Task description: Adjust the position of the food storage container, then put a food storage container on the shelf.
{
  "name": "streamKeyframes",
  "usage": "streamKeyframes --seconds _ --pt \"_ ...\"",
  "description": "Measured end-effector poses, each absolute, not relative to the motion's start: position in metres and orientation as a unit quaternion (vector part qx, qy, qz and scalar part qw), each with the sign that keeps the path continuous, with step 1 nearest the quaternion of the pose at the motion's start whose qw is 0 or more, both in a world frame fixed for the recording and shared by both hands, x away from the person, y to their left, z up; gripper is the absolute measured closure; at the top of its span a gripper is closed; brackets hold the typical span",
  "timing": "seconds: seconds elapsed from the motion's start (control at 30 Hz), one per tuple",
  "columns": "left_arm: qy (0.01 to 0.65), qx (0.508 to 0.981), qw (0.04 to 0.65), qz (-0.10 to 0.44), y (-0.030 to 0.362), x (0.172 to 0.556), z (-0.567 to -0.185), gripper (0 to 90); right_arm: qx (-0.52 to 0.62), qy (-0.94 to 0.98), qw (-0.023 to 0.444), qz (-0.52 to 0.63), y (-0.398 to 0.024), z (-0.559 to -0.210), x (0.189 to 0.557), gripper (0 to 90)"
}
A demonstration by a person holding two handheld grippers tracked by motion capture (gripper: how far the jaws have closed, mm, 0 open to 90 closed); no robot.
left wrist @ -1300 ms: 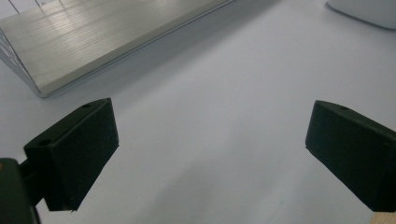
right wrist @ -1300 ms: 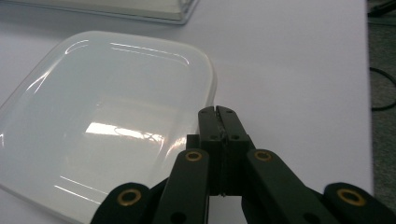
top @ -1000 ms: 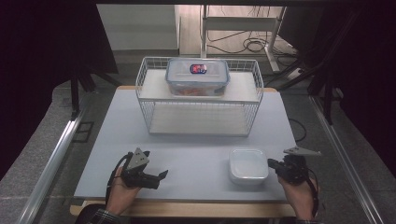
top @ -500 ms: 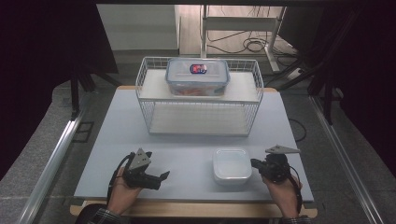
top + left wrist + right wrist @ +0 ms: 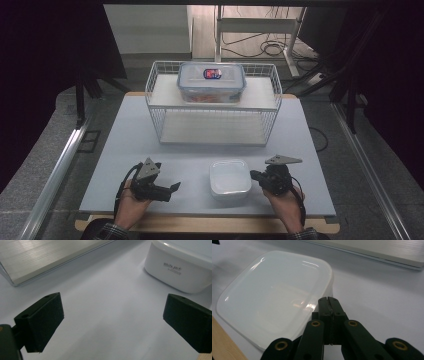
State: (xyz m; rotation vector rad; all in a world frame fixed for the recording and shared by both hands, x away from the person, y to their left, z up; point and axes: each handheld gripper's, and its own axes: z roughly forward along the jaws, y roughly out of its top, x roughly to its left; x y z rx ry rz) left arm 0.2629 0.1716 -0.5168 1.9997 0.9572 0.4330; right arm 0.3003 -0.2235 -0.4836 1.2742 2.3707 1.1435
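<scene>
A white lidded plastic box (image 5: pixel 229 179) lies on the grey table near its front edge, and the same box (image 5: pixel 274 295) is large in the right gripper view. My right gripper (image 5: pixel 254 175) is shut with nothing between its jaws. Its tips (image 5: pixel 328 300) rest against the box's right side at the lid's rim. My left gripper (image 5: pixel 171 190) lies low on the table to the left of the box, pointing toward it. Its jaws (image 5: pixel 112 320) stand wide open over bare table, and the box (image 5: pixel 180 267) is ahead of them, apart.
A white wire rack (image 5: pixel 212 107) stands across the back middle of the table. A clear lidded container (image 5: pixel 211 82) with a red and blue label sits on its upper shelf. The wooden front edge (image 5: pixel 200 225) of the table is close behind both hands.
My right gripper has moved left along the table, and the white box has slid left ahead of it. The left gripper has stayed where it was.
</scene>
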Motion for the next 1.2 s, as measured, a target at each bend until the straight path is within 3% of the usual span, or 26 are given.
streamKeyframes --seconds 0.5,0.83,1.2 --pt "0.389 0.798 0.428 0.168 0.173 0.263 -0.516 3.2 0.393 0.826 0.072 0.397 -0.192 -0.488 0.287 88.2" --pt "0.404 0.798 0.422 0.152 0.175 0.265 -0.515 3.3 0.395 0.82 0.096 0.402 -0.204 -0.486 0.289 45.3" --pt "0.395 0.804 0.427 0.123 0.169 0.264 -0.512 2.8 0.39 0.81 0.1 0.427 -0.21 -0.486 0.291 20.3"
